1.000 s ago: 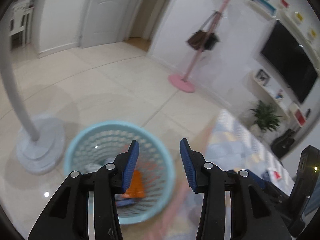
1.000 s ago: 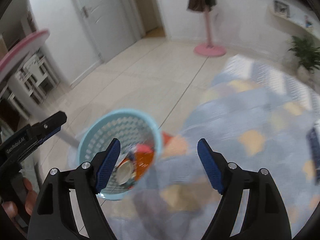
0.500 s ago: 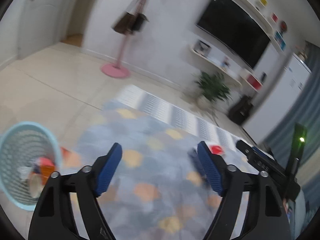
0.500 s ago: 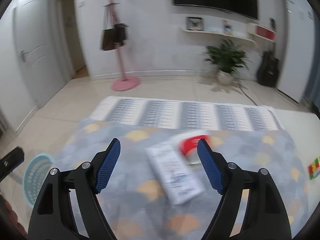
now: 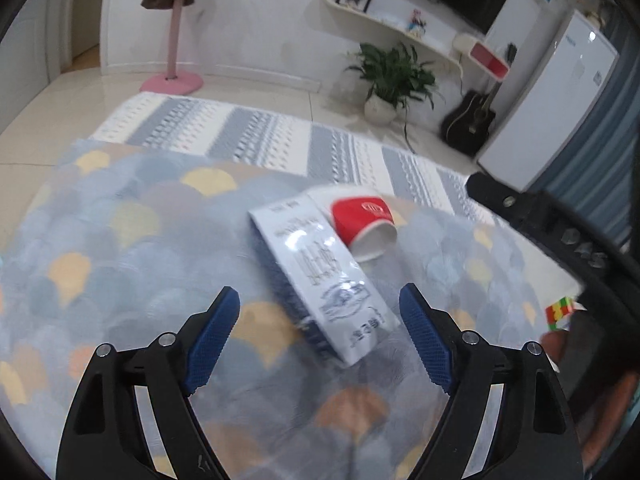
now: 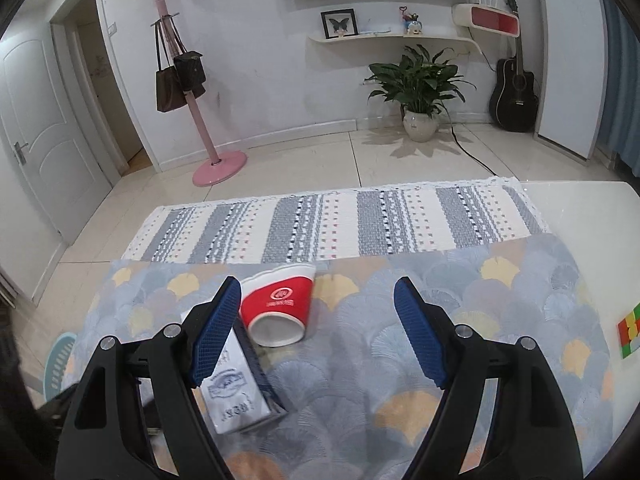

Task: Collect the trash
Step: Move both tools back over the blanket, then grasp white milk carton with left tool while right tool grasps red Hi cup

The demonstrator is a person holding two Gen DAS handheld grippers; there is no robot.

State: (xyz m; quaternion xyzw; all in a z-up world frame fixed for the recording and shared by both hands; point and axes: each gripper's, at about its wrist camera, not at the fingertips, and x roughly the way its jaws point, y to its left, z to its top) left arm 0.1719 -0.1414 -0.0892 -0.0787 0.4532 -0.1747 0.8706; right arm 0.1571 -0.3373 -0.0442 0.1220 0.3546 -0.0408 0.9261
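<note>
Left wrist view: left claw [image 5: 320, 332] spread wide, nothing between the pads, angled down over the patterned cloth of the counter [image 5: 120, 240]. White and blue carton [image 5: 320, 276] lies flat directly ahead of the claw, its near end falling between the two fingertips in the picture but not touching either pad. Red paper cup [image 5: 362, 216] lies on its side just beyond the carton's far end, touching or nearly touching it, open mouth turned toward the right finger's side. Bare cloth to the left of the claw, well clear out to the counter's left edge. To the right, the black body of the other tool [image 5: 560, 232] crosses the frame, with a coloured puzzle cube [image 5: 560, 312] near it. Right wrist view: right claw [image 6: 318, 332] also spread, pinching nothing. Cup [image 6: 278, 306] lies just ahead of its left finger [image 6: 216, 332], mouth toward the camera; carton [image 6: 236, 384] runs under and behind that same finger, contact cannot be told. Open cloth ahead of and under the right finger, up to the far counter edge, where a striped rug [image 6: 340, 224] lies on the floor beyond. Cube [image 6: 630, 332] sits well off to the right, near the counter's side. Rim of a pale blue basket [image 6: 58, 364] shows low beyond the left edge.
</note>
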